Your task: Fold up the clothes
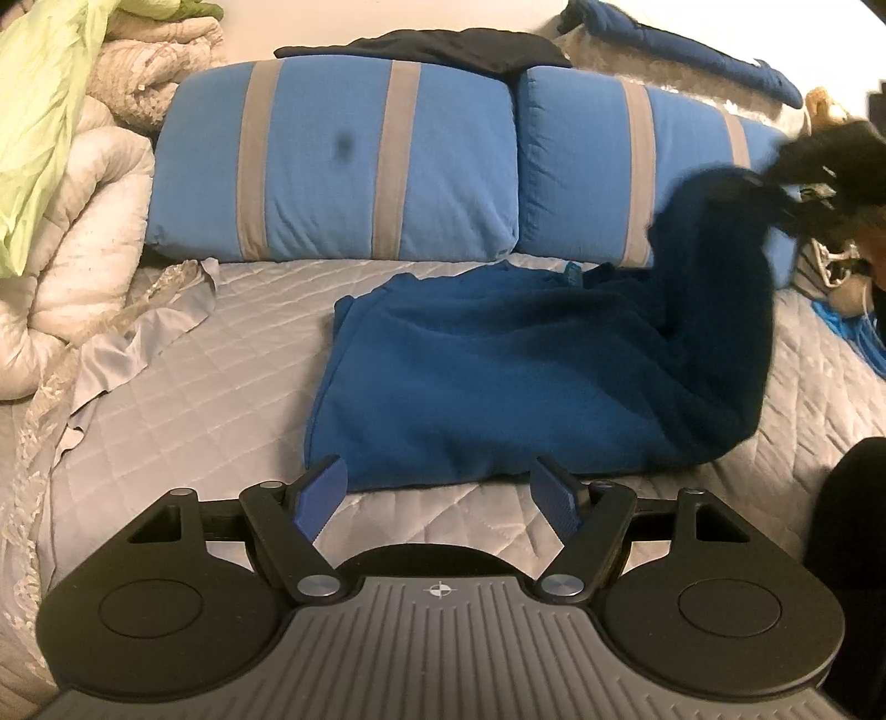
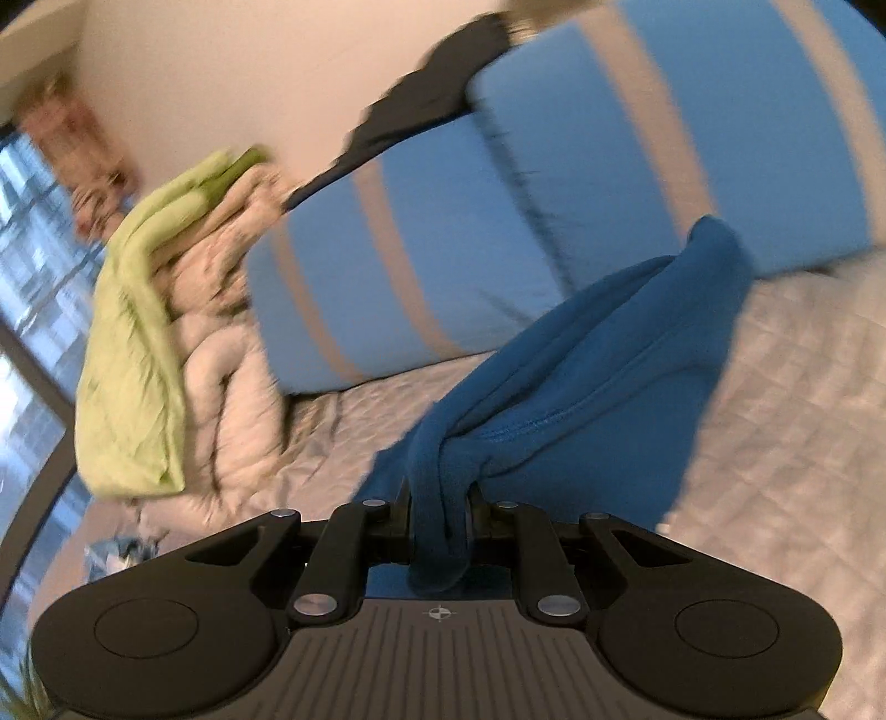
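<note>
A blue fleece garment (image 1: 498, 376) lies on the quilted bed, its right part pulled up into a dark, blurred column. My right gripper (image 1: 775, 185) is at the top of that column, blurred, at the right edge of the left wrist view. In the right wrist view my right gripper (image 2: 440, 515) is shut on a bunched fold of the blue garment (image 2: 581, 376), which hangs from the jaws down toward the bed. My left gripper (image 1: 440, 498) stands open just in front of the garment's near edge, with nothing between its blue pads (image 1: 324, 498).
Two blue pillows with grey stripes (image 1: 343, 166) lean behind the garment, a black cloth (image 1: 421, 47) on top. A heaped pale duvet (image 1: 83, 221) under a green sheet (image 1: 44, 111) fills the left side. The grey quilted bedspread (image 1: 194, 387) extends left. A window (image 2: 27, 277) is beyond.
</note>
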The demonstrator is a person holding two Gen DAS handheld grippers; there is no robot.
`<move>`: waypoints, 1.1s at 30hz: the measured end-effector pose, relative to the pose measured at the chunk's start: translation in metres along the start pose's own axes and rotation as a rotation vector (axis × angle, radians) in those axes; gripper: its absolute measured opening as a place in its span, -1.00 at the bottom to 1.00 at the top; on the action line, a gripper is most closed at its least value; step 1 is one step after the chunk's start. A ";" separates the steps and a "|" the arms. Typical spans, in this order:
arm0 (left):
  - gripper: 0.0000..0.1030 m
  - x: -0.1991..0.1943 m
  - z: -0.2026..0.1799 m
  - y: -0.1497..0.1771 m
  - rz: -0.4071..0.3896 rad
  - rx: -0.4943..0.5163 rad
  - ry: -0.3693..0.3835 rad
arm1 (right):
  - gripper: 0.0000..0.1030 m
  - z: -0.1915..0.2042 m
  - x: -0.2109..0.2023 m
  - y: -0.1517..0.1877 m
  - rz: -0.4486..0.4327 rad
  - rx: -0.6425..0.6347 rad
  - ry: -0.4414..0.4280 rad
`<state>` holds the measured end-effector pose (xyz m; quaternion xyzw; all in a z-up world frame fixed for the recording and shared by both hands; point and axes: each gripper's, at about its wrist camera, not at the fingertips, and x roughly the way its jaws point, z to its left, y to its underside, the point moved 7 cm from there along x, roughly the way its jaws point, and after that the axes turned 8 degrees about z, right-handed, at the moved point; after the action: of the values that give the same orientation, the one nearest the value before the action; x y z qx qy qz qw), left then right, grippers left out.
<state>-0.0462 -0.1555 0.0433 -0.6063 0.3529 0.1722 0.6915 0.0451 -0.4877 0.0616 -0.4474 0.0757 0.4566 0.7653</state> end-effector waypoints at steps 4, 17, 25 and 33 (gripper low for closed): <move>0.41 0.000 0.001 0.000 -0.007 -0.006 -0.001 | -0.67 0.069 0.062 -0.014 0.065 -0.129 -0.039; 0.42 -0.006 0.031 0.010 -0.045 -0.176 0.128 | -0.65 0.149 0.224 0.068 0.398 -0.463 0.015; 0.42 -0.004 0.027 0.009 -0.029 -0.169 0.110 | -0.56 0.169 0.215 0.080 0.411 -0.564 0.014; 0.42 -0.012 0.041 0.008 -0.044 -0.169 0.166 | 0.94 0.167 0.166 0.055 0.288 -0.503 -0.125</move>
<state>-0.0481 -0.1122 0.0463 -0.6821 0.3798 0.1353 0.6100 0.0492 -0.2472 0.0393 -0.5786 -0.0241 0.5915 0.5610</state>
